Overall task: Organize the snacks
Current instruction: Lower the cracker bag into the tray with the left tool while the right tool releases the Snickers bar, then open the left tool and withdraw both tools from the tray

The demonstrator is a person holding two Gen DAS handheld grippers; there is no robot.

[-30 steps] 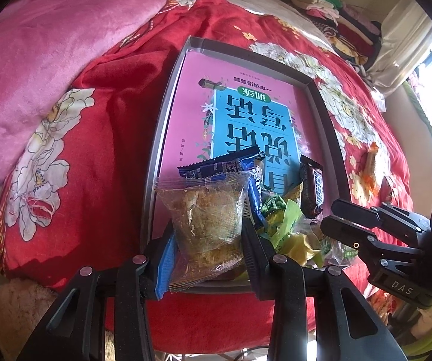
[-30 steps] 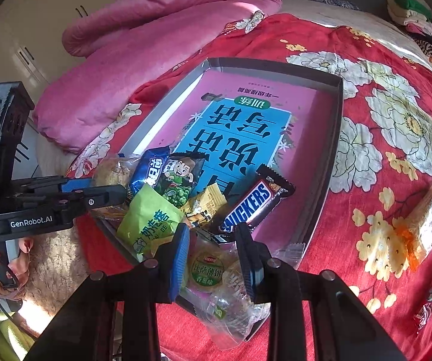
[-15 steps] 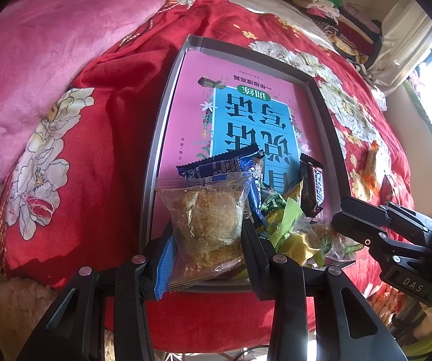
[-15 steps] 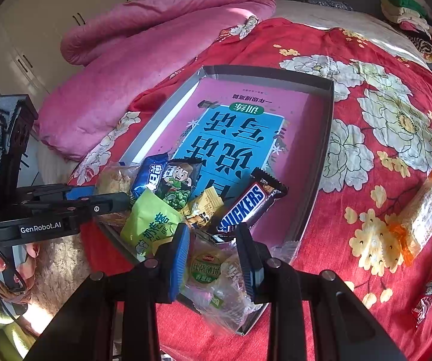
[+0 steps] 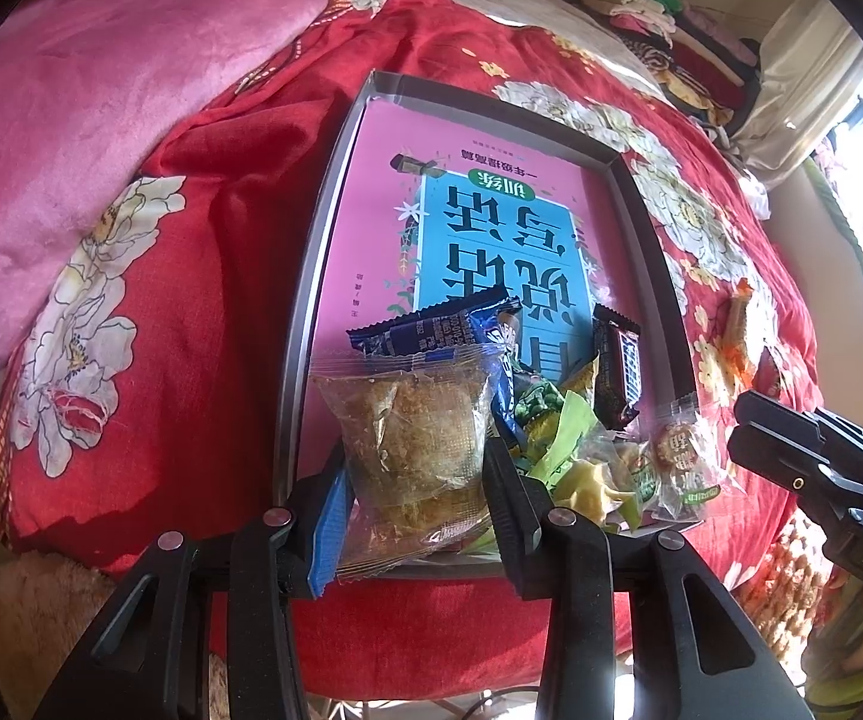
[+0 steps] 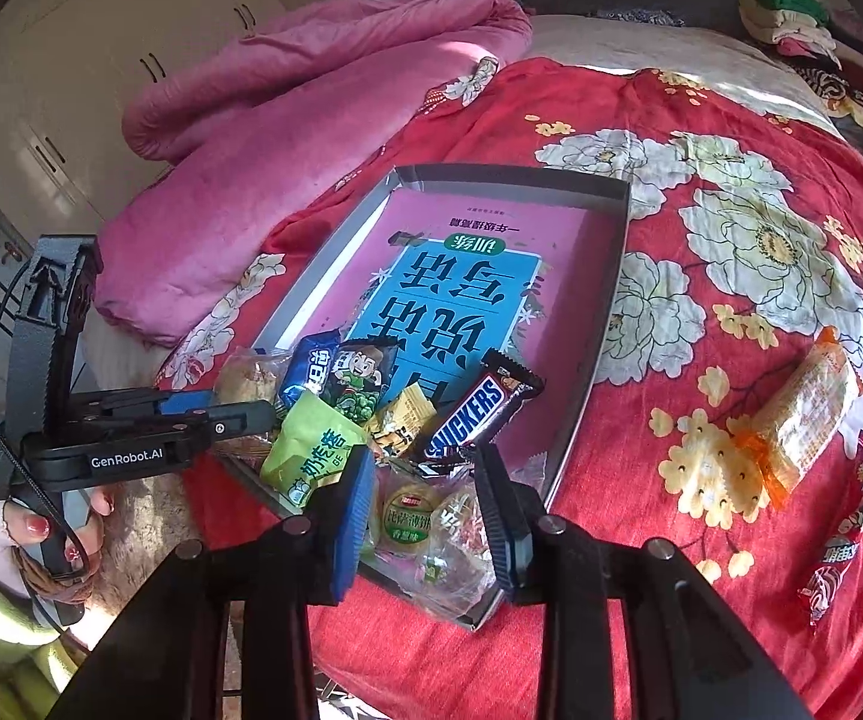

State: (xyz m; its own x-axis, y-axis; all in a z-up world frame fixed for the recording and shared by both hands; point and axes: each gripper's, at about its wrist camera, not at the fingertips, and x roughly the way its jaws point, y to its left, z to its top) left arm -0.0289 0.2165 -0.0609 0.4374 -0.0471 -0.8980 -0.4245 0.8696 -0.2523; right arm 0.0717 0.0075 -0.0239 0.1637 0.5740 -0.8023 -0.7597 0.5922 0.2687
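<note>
A grey tray lies on the red floral bedspread, a pink and blue book flat inside it. Snacks are piled at its near end: a Snickers bar, a green pack, blue packs and clear-wrapped pastries. My left gripper is shut on a clear-wrapped pork floss cake over the tray's near left corner. My right gripper is open, its jaws either side of the clear-wrapped pastries at the tray's near right corner, and it appears at the right edge of the left wrist view.
A yellow-orange wrapped snack and a red and white wrapped snack lie on the bedspread right of the tray. A pink quilt is heaped at the back left. Folded clothes are stacked at the far right. The bed's edge is just below the tray.
The right gripper has drawn back and up from the tray, leaving the clear-wrapped pastries in the near right corner. The left gripper still holds the pork floss cake in place.
</note>
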